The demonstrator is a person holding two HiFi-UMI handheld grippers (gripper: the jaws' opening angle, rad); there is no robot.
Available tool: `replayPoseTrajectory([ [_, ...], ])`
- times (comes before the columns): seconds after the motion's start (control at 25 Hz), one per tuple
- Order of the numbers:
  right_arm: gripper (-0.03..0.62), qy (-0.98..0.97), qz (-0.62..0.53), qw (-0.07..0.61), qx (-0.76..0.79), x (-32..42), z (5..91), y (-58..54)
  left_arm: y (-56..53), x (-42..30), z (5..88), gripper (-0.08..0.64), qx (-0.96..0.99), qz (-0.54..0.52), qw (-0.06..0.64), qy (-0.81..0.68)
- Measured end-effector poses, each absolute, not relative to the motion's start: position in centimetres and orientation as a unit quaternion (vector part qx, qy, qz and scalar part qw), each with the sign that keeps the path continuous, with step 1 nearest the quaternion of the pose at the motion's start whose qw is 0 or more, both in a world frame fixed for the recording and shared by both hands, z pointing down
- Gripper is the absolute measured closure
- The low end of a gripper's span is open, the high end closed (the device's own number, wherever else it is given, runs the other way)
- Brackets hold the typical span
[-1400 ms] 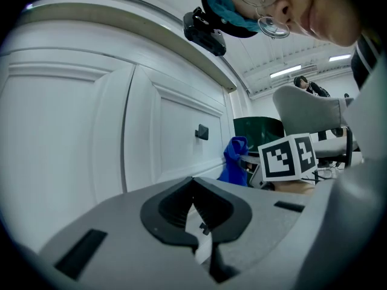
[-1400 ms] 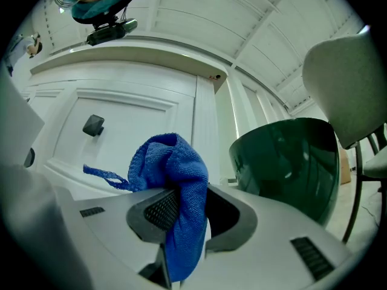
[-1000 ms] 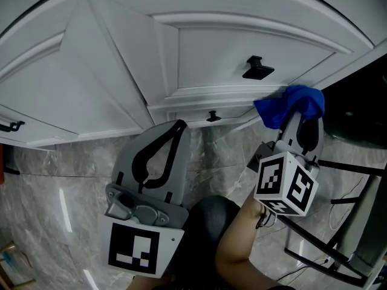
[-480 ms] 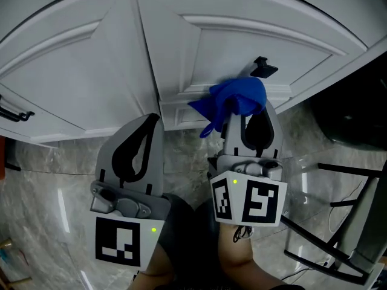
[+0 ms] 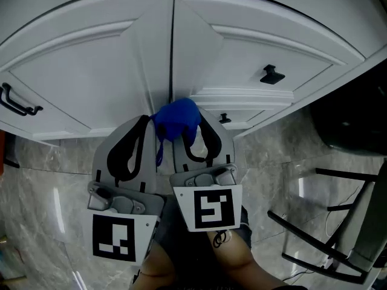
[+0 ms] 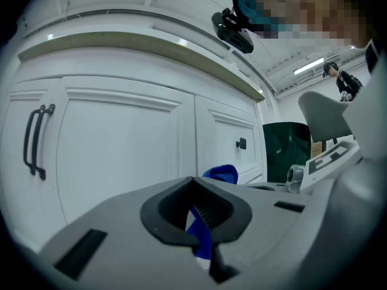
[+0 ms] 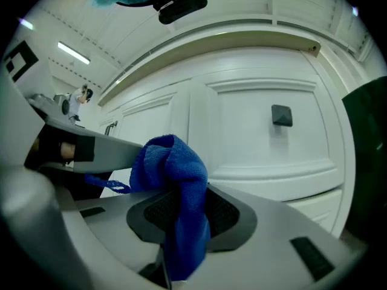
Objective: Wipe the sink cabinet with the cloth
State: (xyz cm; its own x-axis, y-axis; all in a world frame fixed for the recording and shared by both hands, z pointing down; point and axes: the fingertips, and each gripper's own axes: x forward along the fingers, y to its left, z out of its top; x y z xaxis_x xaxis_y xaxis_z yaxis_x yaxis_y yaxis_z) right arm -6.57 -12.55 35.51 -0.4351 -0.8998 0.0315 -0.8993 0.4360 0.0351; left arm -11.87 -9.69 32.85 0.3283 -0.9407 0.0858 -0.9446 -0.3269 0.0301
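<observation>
- The right claw point(image 7: 181, 192) is pinching the blue cloth point(image 7: 169, 159); the cloth bunches above the jaw tips and a tail hangs down between them.
- The left claw point(image 6: 195, 180) is pressed together with nothing gripped. A blue strip of the cloth shows through the opening between its jaws.
- In the head view both claws sit side by side in the lower centre, the left one just left of the right.
- The cloth lies at mid-frame, at the foot of the seam point(image 5: 172, 53) between two white doors of the cabinet point(image 5: 91, 77).
- A black knob point(image 5: 272, 74) is upper right and a black bar handle point(image 5: 18, 101) is at the left edge.
- Grey marbled floor point(image 5: 48, 180) fills the bottom, with a black metal frame point(image 5: 326, 234) at lower right.
</observation>
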Motion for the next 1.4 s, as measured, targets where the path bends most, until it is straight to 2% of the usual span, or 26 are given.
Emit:
replayPoseTrajectory([
  [0.2,0.476,-0.846,0.005,0.049,0.531,-6.9,37.9,-13.5,-10.0,-12.2,33.1,0.557,0.813,0.022,0.042,-0.580],
  [1.4,0.476,-0.850,0.015,0.040,0.526,-6.1,38.0,-14.1,-10.0,-9.6,33.6,0.557,0.829,0.046,0.040,-0.556],
])
